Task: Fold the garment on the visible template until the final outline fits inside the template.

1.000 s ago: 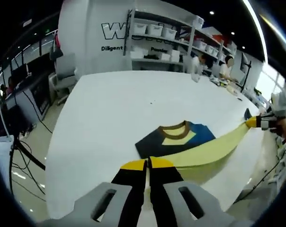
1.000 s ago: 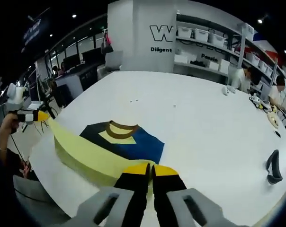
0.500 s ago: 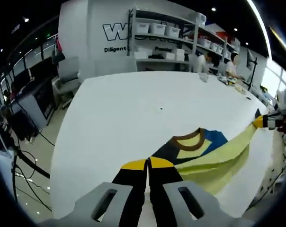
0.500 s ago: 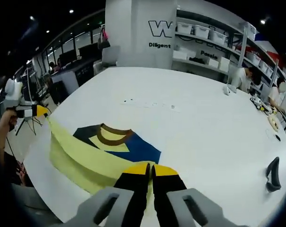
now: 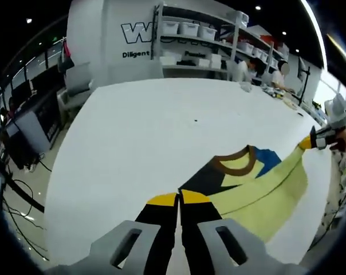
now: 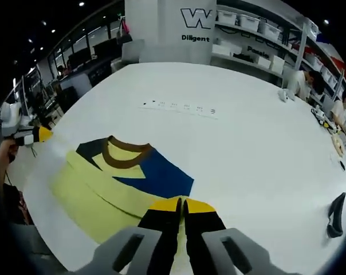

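A garment with a yellow body [image 5: 264,192], navy and blue shoulders and a brown collar [image 5: 237,159] lies on the white table [image 5: 150,126]. My left gripper [image 5: 179,199] is shut on one corner of its yellow edge. The right gripper [image 5: 317,139], seen at the right rim in a person's hand, pinches the other corner, with the yellow fabric stretched between the two. In the right gripper view the garment [image 6: 113,177] spreads left of my right gripper [image 6: 181,205], which is shut on the yellow edge. The left gripper [image 6: 31,135] holds the far corner near the table's left edge.
A row of small dark marks [image 6: 179,106] runs across the table beyond the collar. A black object [image 6: 335,215] lies near the right table edge. Shelves with white bins [image 5: 190,34] and people at the table's far end stand behind. Small items [image 6: 327,129] sit at the far right.
Both grippers have stayed shut on the yellow edge and come lower. The yellow fabric, earlier a raised narrow band, now spreads wider and flatter on the table below the collar.
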The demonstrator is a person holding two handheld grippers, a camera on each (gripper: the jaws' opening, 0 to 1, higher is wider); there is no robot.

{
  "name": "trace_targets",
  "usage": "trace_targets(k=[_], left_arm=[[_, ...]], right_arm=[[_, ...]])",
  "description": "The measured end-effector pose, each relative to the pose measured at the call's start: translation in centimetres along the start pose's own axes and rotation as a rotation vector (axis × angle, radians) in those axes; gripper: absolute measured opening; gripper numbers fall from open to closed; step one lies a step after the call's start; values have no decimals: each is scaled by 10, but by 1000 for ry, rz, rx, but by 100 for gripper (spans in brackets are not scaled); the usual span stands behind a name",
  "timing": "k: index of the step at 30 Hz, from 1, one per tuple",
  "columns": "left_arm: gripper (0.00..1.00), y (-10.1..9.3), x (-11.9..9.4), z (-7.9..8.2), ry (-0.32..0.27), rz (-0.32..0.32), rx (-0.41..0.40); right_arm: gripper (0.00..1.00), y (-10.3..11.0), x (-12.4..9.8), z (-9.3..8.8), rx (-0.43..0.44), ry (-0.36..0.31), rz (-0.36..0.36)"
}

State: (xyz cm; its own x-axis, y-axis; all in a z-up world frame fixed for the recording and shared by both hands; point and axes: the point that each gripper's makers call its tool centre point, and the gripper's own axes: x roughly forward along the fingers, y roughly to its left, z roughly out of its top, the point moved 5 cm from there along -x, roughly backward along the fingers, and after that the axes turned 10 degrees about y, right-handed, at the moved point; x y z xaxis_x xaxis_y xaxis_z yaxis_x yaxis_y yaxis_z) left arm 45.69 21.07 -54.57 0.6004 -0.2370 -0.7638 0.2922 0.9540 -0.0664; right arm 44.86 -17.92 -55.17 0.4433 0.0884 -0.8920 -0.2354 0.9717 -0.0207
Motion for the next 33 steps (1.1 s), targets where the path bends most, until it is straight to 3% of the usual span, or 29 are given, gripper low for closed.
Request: trace_targets(k=[3, 7, 10, 15, 18, 23, 25, 33], left_arm=[[7, -4, 9, -9, 33, -40, 28], [24, -4, 25, -19, 68, -46, 9], [35, -11, 36, -28, 103, -102, -27], [43, -16, 50, -37, 146, -131, -25], [40, -16, 58, -39, 160, -135, -31], [17, -16, 66, -52, 244, -148, -80], [12, -19, 68, -52, 238, -174, -105], [9, -22, 58, -48, 215, -166, -84]], right_arm=[[0, -3, 3, -4, 5, 14, 1], [0, -3, 6, -10, 12, 22, 4], [0, -1, 9, -14, 16, 28, 14], [0, 1, 12, -19, 30, 33, 29], [0, 1, 14, -20, 36, 34, 31], [0, 3, 15, -25, 46, 38, 35], [0, 3, 16, -26, 50, 41, 37], [0, 4, 14, -28, 52, 39, 37]])
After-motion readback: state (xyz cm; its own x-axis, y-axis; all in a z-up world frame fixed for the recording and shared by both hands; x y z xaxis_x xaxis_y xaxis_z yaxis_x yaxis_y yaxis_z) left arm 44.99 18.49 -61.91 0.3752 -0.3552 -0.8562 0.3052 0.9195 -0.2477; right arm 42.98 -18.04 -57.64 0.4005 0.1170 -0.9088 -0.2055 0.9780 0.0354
